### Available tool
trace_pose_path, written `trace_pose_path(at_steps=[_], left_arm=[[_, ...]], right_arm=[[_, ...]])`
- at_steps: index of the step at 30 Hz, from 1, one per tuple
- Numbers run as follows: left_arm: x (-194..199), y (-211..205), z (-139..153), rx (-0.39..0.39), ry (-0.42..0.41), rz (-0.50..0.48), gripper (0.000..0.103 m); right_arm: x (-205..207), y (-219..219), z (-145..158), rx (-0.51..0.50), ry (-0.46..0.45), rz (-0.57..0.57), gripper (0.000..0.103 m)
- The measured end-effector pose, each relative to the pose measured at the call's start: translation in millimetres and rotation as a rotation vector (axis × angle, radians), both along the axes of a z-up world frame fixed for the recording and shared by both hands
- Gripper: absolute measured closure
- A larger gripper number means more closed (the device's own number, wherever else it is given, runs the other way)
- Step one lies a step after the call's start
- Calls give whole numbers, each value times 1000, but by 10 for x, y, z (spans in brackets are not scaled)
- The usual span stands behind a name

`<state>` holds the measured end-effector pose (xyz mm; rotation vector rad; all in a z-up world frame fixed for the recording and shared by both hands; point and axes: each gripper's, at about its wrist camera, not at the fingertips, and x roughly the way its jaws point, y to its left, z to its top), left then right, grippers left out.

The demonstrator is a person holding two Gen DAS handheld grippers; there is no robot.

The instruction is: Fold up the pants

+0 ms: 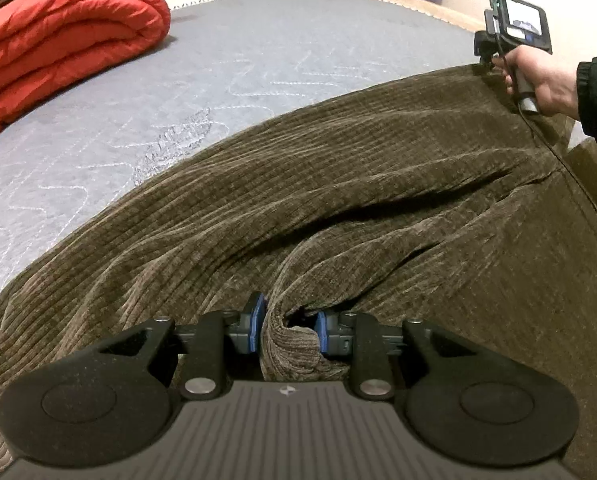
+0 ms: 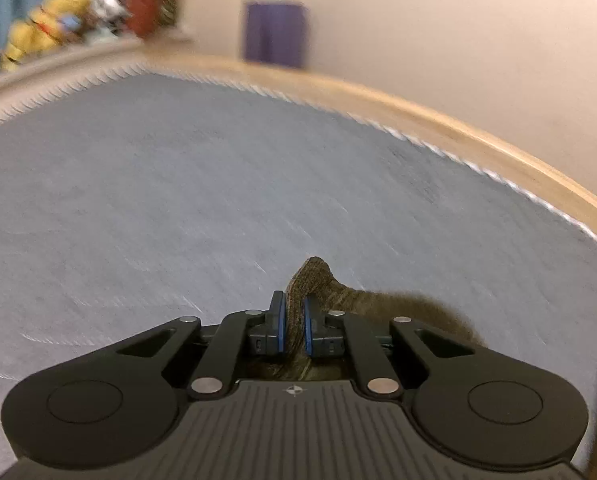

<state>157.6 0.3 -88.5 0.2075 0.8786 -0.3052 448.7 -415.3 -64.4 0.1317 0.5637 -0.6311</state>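
Brown corduroy pants [image 1: 338, 200] are stretched out above a grey-blue quilted mattress [image 1: 178, 80]. My left gripper [image 1: 288, 326] is shut on a bunched fold of the pants' near edge, its blue pads pinching the cloth. The right gripper [image 1: 486, 60], held in a hand, grips the far right corner of the pants. In the right wrist view my right gripper [image 2: 294, 328] is shut on a tuft of the brown cloth [image 2: 314, 280] that pokes up between the pads. That view is motion-blurred.
A folded red quilt [image 1: 58, 36] lies on the mattress at the far left. A pale wooden bed frame [image 2: 458, 128] rims the mattress. A purple object [image 2: 276, 32] leans on the wall. Soft toys [image 2: 46, 20] sit on a ledge behind.
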Motion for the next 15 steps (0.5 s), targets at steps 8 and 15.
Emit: trace_pose_path(at_steps=[8, 15], left_arm=[[-48, -41, 15, 42, 9, -105, 67], [-65, 116, 188, -62, 41, -88, 55]], right_arm=[[-33, -192, -68, 41, -5, 118, 88], [-523, 32, 307, -4, -76, 266, 44]])
